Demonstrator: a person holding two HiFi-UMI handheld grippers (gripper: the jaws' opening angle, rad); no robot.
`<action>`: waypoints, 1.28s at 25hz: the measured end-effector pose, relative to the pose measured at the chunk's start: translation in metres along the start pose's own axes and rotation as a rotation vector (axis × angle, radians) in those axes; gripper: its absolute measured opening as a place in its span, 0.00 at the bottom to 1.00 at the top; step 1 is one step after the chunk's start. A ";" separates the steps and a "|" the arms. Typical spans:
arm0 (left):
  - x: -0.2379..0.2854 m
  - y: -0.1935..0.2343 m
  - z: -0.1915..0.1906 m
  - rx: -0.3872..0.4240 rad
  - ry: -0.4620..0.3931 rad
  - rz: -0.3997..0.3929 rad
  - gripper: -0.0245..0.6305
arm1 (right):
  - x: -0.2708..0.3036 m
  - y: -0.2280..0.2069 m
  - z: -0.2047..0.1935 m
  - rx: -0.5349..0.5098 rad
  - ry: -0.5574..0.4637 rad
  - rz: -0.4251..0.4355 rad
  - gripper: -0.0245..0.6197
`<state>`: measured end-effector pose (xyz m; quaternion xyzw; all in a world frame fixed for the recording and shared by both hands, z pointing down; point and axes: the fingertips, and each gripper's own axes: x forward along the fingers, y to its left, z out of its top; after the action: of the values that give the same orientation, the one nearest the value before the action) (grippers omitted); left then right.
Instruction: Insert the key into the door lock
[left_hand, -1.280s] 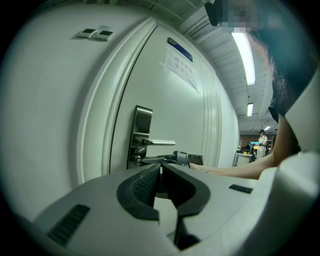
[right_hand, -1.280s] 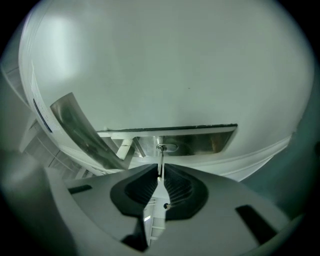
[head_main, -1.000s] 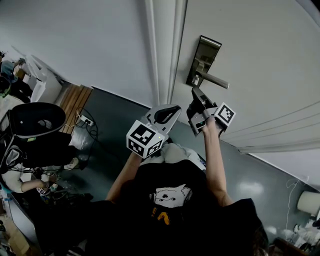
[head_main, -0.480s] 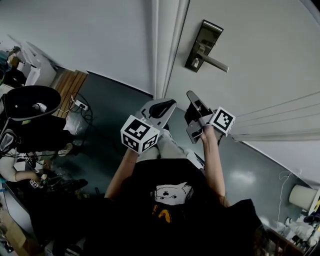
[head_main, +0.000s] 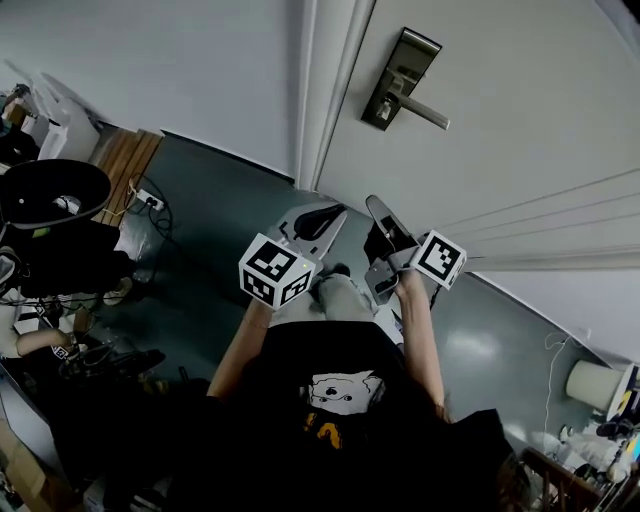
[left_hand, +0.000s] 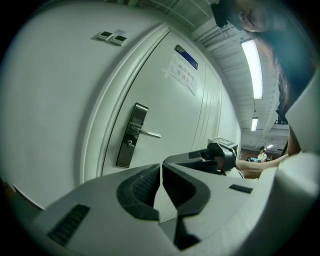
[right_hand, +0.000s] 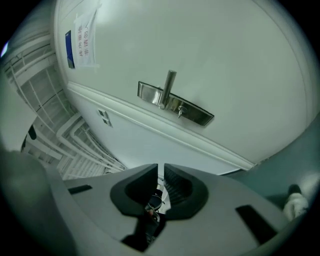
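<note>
The grey lock plate (head_main: 400, 66) with its lever handle (head_main: 426, 112) sits on the white door, well above both grippers in the head view. My right gripper (head_main: 378, 208) points up at it from some way off, its jaws shut on a small key (right_hand: 152, 203) with a metal ring, held deep between the pads. No blade shows past the tips. In the right gripper view the lock plate (right_hand: 175, 105) is straight ahead. My left gripper (head_main: 322, 216) is beside it, shut and empty, with the lock plate (left_hand: 132, 135) to its upper left.
The door frame (head_main: 318, 90) runs left of the lock. A paper notice (left_hand: 182, 75) is taped high on the door. A black office chair (head_main: 55, 198) and a power strip (head_main: 148, 202) with cables are on the floor at the left. The person's legs are below the grippers.
Both grippers have drawn back and down from the door. The right gripper's tips were just under the handle a second ago; now a wide gap lies between them and the lock.
</note>
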<state>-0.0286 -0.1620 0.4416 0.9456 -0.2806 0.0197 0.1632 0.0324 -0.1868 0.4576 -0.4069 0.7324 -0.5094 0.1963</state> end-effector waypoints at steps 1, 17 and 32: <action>0.001 -0.001 0.000 -0.001 0.001 -0.003 0.07 | -0.002 0.002 0.002 -0.017 -0.002 -0.008 0.08; 0.043 -0.059 -0.019 0.029 0.091 -0.086 0.07 | -0.086 -0.026 0.023 -0.023 -0.123 -0.059 0.08; 0.014 -0.158 -0.042 0.082 0.137 -0.120 0.07 | -0.190 -0.023 -0.023 -0.161 -0.142 -0.126 0.07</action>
<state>0.0705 -0.0308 0.4364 0.9631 -0.2105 0.0857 0.1443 0.1377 -0.0254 0.4637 -0.5016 0.7282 -0.4302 0.1820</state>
